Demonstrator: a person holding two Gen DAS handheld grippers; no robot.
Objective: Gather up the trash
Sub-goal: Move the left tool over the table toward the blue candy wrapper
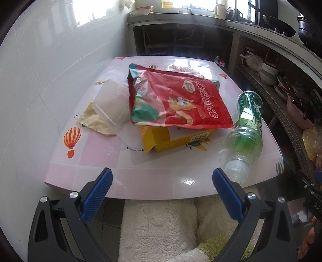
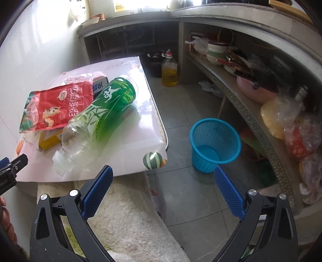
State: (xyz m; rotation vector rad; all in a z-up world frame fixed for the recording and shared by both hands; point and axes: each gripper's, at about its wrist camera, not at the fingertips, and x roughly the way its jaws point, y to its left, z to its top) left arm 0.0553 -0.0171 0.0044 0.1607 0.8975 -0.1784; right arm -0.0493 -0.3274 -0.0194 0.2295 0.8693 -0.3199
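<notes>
Home kitchen: bowls (image 2: 216, 53) are sitting stacked on a shelf (image 2: 241, 102), an oil jug (image 2: 169, 69) is standing on the tiled floor (image 2: 181, 193), a wok (image 1: 278, 25) is resting on the counter (image 1: 201, 19).

White Chinese characters, too distorted to read, on crumpled red foil snack bag (image 1: 177, 98) and green-labelled clear plastic bottle (image 2: 100, 116). Barcode on yellow cardboard box (image 1: 181, 139). Possibly "DAS" on black tool body (image 1: 316, 205).

White glossy tiled wall (image 1: 50, 66) on the left, bright window (image 1: 193, 4) glaring above a grey concrete counter (image 1: 181, 17), grey tiled floor (image 2: 181, 112) below, cluttered perforated metal shelf (image 2: 251, 112) along the right.
</notes>
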